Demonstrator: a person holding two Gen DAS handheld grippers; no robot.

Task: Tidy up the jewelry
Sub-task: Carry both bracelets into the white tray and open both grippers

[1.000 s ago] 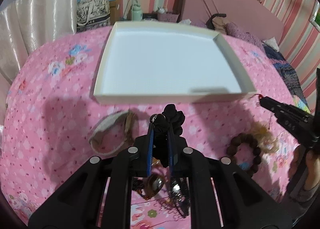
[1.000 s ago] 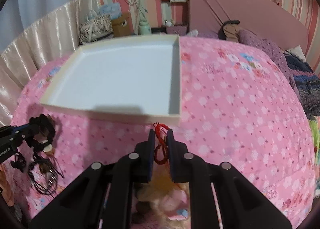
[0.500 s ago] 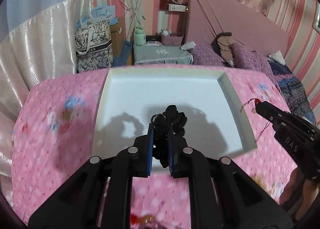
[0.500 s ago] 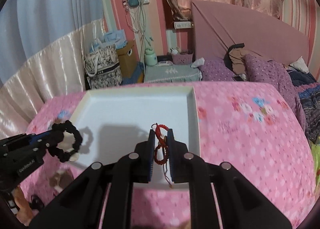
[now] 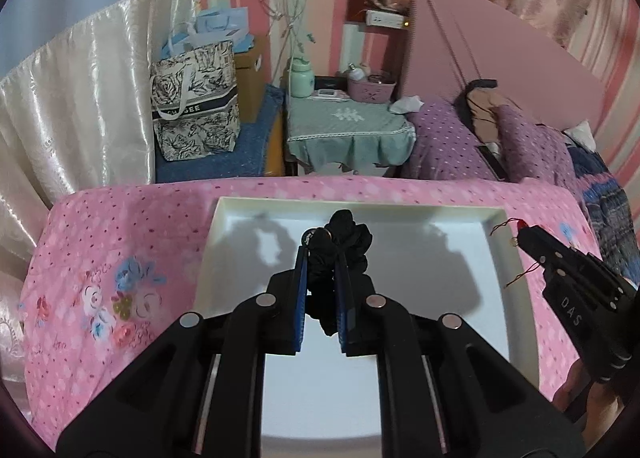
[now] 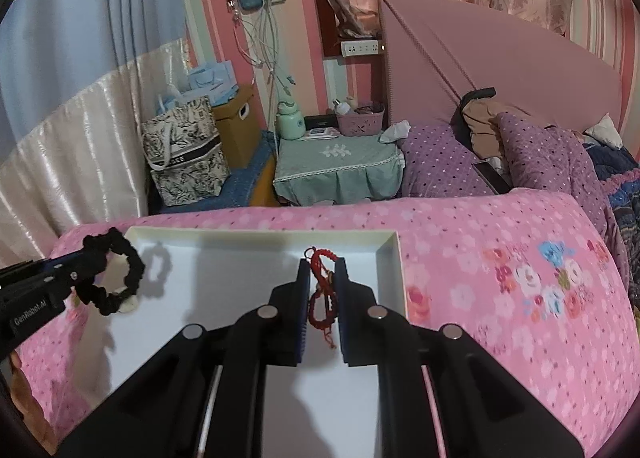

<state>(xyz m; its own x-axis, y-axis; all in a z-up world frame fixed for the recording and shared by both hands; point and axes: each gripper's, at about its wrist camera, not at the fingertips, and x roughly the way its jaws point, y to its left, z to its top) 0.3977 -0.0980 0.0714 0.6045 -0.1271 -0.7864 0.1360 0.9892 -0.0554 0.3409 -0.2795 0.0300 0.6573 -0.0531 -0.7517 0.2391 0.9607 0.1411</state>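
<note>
Both hand-held grippers have travelled forward from the near edge of the bed to a position over the white tray since the earlier frames, each carrying its item with it.

Left hand-held gripper: jaws narrow, clamped on a black beaded bracelet, which bunches above the fingertips and hangs a short way below them. Seen from the right wrist, the loop dangles clear of the tray floor.

Right hand-held gripper: jaws narrow, clamped on a red cord bracelet, hanging between the pads, ahead of which lies the tray's far right corner.

Step in hand, by my judgement: transfer of two pieces into the tray, both carried and neither yet released. Tray floor shows no items in either view, only shadows of the grippers. Next move calls for lowering each gripper toward the floor beneath it, then opening the jaws so the pieces land apart, the black one left, the red one right. The red cord's loose tail may snag on a pad at release.

Surface: tray rests on a bed with a pink floral bedspread. Beyond the grippers stand a green-draped bedside stand, a patterned tote bag to its left, purple dotted pillows to its right, and a pink headboard.
</note>
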